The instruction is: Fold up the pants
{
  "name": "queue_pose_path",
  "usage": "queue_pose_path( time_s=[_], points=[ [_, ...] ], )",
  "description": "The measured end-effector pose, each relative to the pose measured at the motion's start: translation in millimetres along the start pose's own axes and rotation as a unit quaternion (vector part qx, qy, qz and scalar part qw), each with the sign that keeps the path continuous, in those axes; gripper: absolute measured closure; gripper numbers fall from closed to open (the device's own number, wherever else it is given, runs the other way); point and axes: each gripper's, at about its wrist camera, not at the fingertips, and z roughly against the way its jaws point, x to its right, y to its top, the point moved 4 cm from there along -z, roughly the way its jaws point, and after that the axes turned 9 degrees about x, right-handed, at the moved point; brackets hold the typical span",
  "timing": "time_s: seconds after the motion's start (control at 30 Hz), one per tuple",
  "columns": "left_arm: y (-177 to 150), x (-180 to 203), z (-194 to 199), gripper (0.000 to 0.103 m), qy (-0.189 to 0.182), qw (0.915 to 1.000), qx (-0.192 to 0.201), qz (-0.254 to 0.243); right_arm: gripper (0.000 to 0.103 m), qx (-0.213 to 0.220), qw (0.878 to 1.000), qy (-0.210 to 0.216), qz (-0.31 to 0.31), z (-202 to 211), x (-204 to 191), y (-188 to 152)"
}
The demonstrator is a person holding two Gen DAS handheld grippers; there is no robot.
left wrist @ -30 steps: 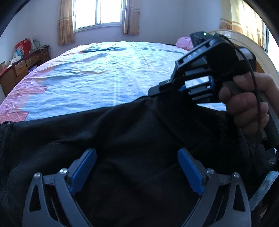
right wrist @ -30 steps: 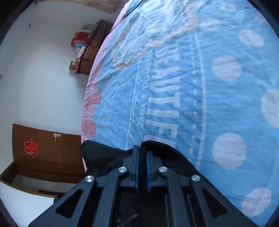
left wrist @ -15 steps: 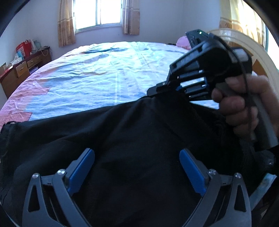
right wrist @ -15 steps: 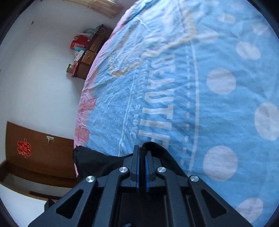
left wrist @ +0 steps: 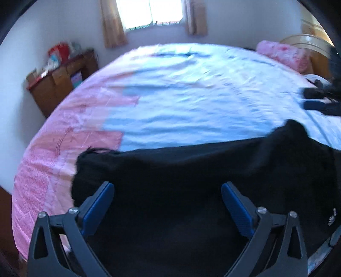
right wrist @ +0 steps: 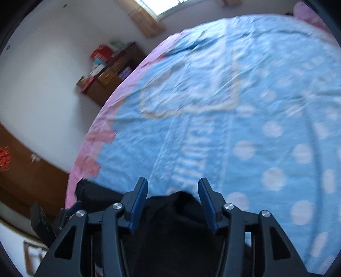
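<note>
Black pants (left wrist: 191,181) lie in a long band across the near side of the blue and pink bed sheet (left wrist: 191,95). My left gripper (left wrist: 168,191) hovers open over the left part of the pants, its blue pads wide apart with cloth beneath them. My right gripper (right wrist: 173,191) has its jaws opening. A raised fold of the pants (right wrist: 177,204) sits between the pads, which do not press on it. In the left wrist view the right gripper (left wrist: 307,99) shows blurred at the far right edge, just beyond the peak of cloth (left wrist: 294,132).
A wooden dresser (left wrist: 61,72) with red bags on top stands by the left wall, under a curtained window (left wrist: 149,12). A pink pillow (left wrist: 281,53) and a headboard (left wrist: 309,40) are at the far right. A brown door (right wrist: 21,170) is left of the bed.
The right gripper has opened, let go of the pants fold and risen. The left gripper has swung left along the pants, so their left end now shows and the right hand sits at the frame's edge.
</note>
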Motion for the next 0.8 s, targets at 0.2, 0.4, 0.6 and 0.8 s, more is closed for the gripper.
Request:
queue_pose_path(
  time_s=[0.2, 0.4, 0.6, 0.8],
  points=[
    [7.9, -8.3, -28.3, 0.0, -0.023, 0.9981, -0.056, -0.005, 0.052, -0.035, 0.998, 0.029, 0.048, -3.0, -43.4, -34.5],
    [-3.0, -3.9, -7.5, 0.0, -0.021, 0.9987, -0.046, -0.009, 0.052, -0.072, 0.993, 0.03, 0.084, 2.6, -62.9, -79.1],
    [-20.6, -25.9, 29.5, 0.0, 0.022, 0.9997, 0.004, 0.005, 0.052, -0.093, 0.981, 0.054, 0.159, 24.9, -87.4, -146.7],
    [-43.1, -49.5, 17.6, 0.0, -0.001, 0.9981, -0.001, 0.061, 0.051, -0.124, 0.971, 0.067, 0.194, 13.9, -94.6, -208.2]
  ],
)
